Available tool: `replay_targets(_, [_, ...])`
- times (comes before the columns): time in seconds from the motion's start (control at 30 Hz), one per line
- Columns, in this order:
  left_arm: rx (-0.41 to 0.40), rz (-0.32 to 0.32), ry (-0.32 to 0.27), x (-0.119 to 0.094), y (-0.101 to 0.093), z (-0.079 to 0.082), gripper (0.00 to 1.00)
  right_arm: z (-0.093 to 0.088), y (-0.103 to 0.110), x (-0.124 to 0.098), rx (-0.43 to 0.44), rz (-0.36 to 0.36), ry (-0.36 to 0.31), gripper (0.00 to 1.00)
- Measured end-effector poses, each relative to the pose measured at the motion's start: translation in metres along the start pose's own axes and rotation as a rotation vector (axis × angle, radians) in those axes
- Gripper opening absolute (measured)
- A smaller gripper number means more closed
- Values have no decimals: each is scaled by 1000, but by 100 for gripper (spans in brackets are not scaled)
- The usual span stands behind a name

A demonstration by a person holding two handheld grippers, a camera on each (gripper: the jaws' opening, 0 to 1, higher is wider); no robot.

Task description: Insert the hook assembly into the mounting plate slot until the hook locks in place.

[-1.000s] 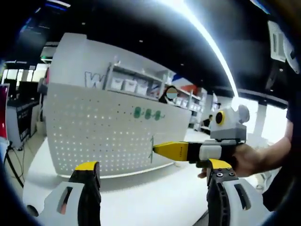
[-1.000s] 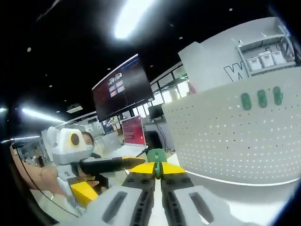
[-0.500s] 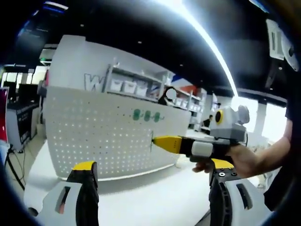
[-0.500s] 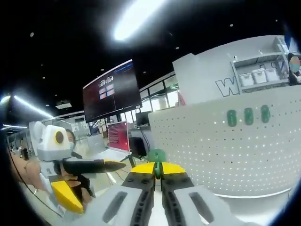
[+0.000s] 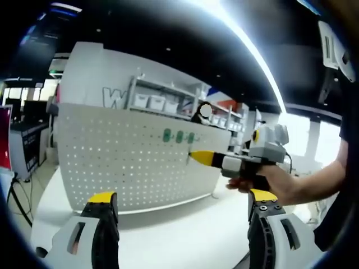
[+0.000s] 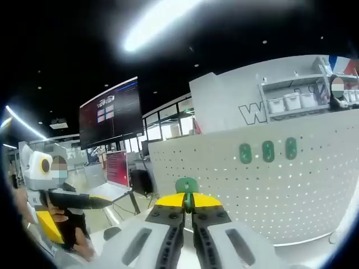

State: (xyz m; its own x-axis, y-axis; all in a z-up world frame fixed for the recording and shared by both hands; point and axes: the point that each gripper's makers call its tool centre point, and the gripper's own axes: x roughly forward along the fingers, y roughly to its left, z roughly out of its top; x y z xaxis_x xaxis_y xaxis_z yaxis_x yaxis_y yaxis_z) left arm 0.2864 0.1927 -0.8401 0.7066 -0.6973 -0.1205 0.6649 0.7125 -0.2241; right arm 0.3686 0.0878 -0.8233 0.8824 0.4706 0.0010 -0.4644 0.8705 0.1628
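The white perforated mounting plate stands upright on a white table, with three green hooks set in a row high on it. My right gripper comes in from the right, level just below that row, its yellow tips close to the plate. In the right gripper view my right gripper is shut on a green hook, facing the plate and the three hooks. My left gripper is open and holds nothing, well back from the plate. It also appears as the left gripper, far left.
The white table runs in front of the plate. Behind the plate are a wall shelf with white bins and a large dark screen. A person's hand holds the right gripper.
My right gripper has risen and moved in toward the plate, from mid-height to just under the green hook row. The left gripper has stayed open and nearly still.
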Motion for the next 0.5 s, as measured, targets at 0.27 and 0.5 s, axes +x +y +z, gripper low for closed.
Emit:
replay_targets(0.27, [4, 11, -2, 0, 4, 1, 97, 15, -35, 1, -23, -74, -61, 0])
replay_targets(0.5, [0, 19, 6, -1, 7, -2, 96, 24, -64, 3, -45, -133, -80, 0])
